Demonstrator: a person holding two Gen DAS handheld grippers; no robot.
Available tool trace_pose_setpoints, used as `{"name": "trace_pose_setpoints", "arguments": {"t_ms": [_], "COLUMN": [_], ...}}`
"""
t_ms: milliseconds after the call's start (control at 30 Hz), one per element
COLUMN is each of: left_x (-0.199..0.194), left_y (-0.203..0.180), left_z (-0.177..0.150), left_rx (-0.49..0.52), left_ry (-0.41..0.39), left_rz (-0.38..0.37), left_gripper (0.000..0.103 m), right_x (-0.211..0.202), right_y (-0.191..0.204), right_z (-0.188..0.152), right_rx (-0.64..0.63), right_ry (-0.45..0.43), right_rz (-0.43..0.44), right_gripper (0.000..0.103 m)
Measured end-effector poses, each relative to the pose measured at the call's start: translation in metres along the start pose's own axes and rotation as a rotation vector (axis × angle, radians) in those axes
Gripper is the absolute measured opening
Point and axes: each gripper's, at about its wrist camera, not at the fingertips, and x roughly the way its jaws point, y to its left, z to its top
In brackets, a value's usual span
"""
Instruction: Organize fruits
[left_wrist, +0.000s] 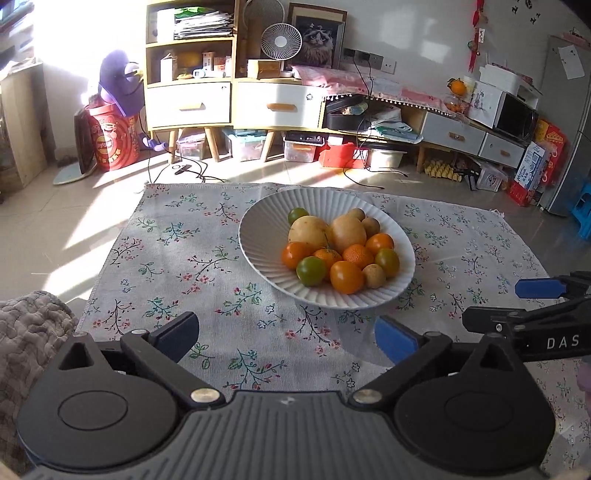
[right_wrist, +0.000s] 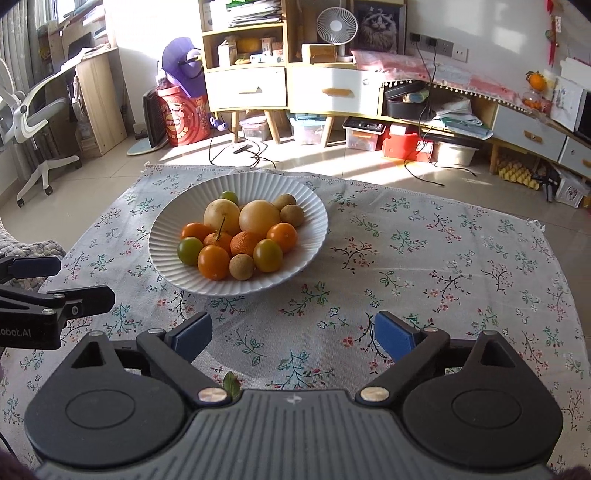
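Both wrist views look forward, low over the floral cloth (left_wrist: 207, 266), sharing the nearby fruit bowl (right_wrist: 173, 229).

One ribbed white bowl (right_wrist: 314, 225) holds two large yellow fruits (right_wrist: 258, 218), five orange citrus (right_wrist: 213, 261), three green ones (right_wrist: 267, 254) and four small tan fruits (right_wrist: 242, 266).

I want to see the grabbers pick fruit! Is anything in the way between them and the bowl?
Nothing visible is. Only bare flowered tablecloth lies between the open right gripper and the white bowl of fruit, and the same for the open left gripper. Both are empty.
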Motion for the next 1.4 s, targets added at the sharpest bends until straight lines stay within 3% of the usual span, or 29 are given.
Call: {"name": "trace_pose_setpoints", "arguments": {"t_ms": [567,1400], "left_x": [-0.003,-0.002], "left_y": [-0.023,-0.028], "left_z": [-0.004,-0.006], "left_rx": [0.001,0.018], "left_ry": [0.048,0.061], "left_rz": [0.155,0.194], "left_gripper": [0.095,0.095], "right_x": [-0.007,-0.002], "right_y": [0.02,0.027], "right_z": [-0.008,-0.007], "right_rx": [-0.011,-0.036], "right_ry": [0.007,0.018], "right_rz": [-0.123,-0.15], "right_gripper": [0.1,0.102]}}
